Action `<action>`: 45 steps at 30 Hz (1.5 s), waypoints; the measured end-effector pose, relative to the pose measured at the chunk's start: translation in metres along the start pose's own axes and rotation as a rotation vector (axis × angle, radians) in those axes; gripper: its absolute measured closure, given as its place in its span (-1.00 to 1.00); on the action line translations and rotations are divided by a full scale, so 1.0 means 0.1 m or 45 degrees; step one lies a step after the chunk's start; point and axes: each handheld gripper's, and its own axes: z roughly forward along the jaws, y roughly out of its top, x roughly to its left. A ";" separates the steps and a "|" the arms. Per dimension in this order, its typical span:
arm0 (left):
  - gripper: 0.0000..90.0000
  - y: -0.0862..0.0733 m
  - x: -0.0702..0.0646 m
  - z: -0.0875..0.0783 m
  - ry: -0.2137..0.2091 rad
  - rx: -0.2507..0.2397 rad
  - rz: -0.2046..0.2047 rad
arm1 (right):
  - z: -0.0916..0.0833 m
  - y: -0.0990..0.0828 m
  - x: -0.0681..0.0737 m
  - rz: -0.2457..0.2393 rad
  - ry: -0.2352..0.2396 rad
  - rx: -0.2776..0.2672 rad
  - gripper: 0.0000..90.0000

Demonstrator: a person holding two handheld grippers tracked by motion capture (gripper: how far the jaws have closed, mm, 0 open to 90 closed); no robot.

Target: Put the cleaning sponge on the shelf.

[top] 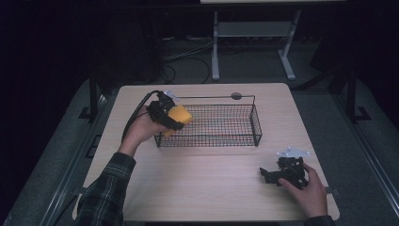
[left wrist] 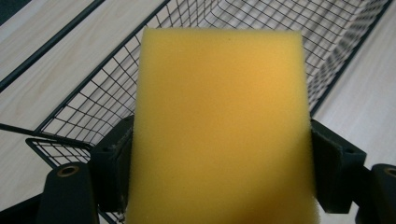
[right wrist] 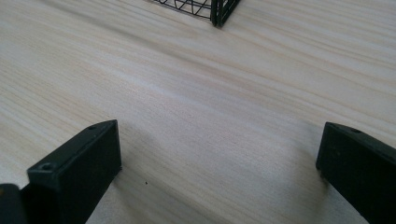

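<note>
A yellow sponge (top: 179,116) is held over the left end of a black wire basket (top: 235,137), with my left gripper (top: 173,120) shut on it. In the left gripper view the sponge (left wrist: 219,126) stands upright between the two black jaws, which press its sides, and the basket (left wrist: 98,102) lies below and beyond it. My right gripper (top: 269,173) rests low over the table near the front right corner, held by a hand. In the right gripper view its jaws stand wide apart, open (right wrist: 219,154), with bare wood between them.
The light wooden table (top: 207,188) carries the basket across its middle; a basket corner (right wrist: 219,11) shows at the top of the right gripper view. A small dark round spot (top: 236,96) sits behind the basket. Table legs and cables lie on the dark floor beyond.
</note>
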 end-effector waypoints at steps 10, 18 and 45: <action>-0.50 0.00 0.13 0.19 0.023 -0.011 -0.024 | 0.00 0.00 0.00 0.000 0.000 0.000 -1.00; -0.51 -0.01 0.19 0.34 0.035 -0.003 -0.005 | 0.00 0.00 0.00 0.000 0.000 0.000 -1.00; -0.51 -0.17 0.27 0.66 -0.001 0.087 -0.049 | 0.00 0.00 0.00 0.001 0.000 0.000 -1.00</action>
